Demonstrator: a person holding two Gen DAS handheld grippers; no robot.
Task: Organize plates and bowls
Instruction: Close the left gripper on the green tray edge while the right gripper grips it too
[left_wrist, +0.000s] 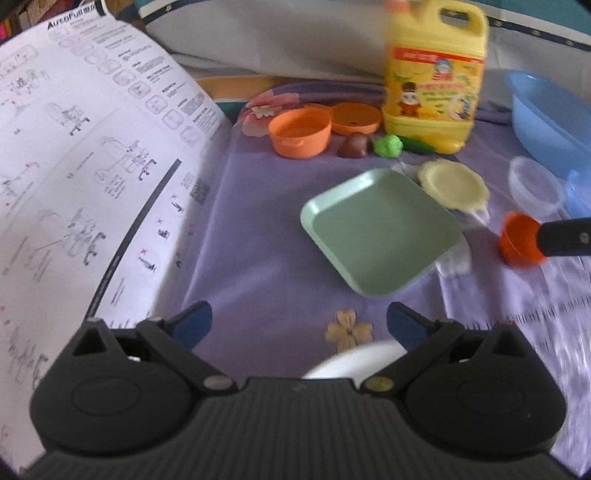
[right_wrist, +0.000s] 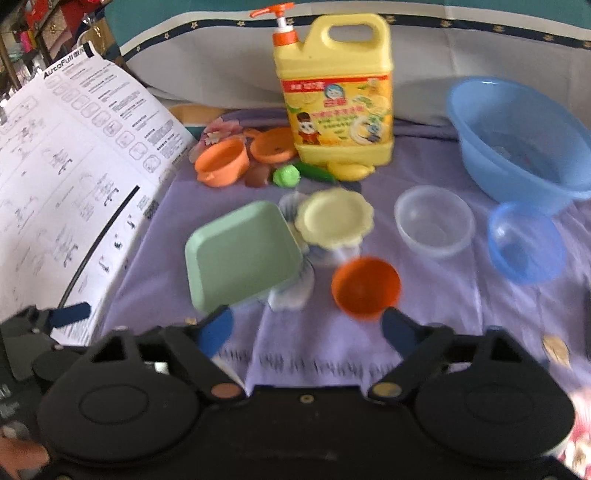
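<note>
1. Left wrist view: the left claw (left_wrist: 299, 323) stands wide over the purple cloth (left_wrist: 258, 258), with nothing between its blue pads (left_wrist: 194, 325). A white dish rim (left_wrist: 351, 363) shows just below and between the fingers; whether it touches them cannot be told.
2. Ahead lies the green plate (left_wrist: 382, 230), tilted, its far right corner resting on a stack under the yellow plate (left_wrist: 454, 186).
3. At the right edge, the orange bowl (left_wrist: 519, 240) sits against one dark finger of the right claw (left_wrist: 546, 240).
4. Further back stand the orange pot (left_wrist: 301, 131), its lid (left_wrist: 356, 118) and the yellow bottle (left_wrist: 434, 85). A printed sheet (left_wrist: 92, 166) covers the left side.
5. Right wrist view: the right claw (right_wrist: 308, 328) is open, moderately wide. The orange bowl (right_wrist: 365, 288) lies just beyond its right fingertip, upright on the cloth (right_wrist: 332, 350); contact is unclear through the blur.
6. The green plate (right_wrist: 240, 254) leans by the left fingertip, beside the yellow plate (right_wrist: 334, 216) on its stack.
7. To the right come a clear bowl (right_wrist: 434, 221), a small blue bowl (right_wrist: 526, 242) and, behind, a blue basin (right_wrist: 517, 136).
8. The left claw (right_wrist: 55, 317) shows at the left edge over the sheet (right_wrist: 74, 184).
</note>
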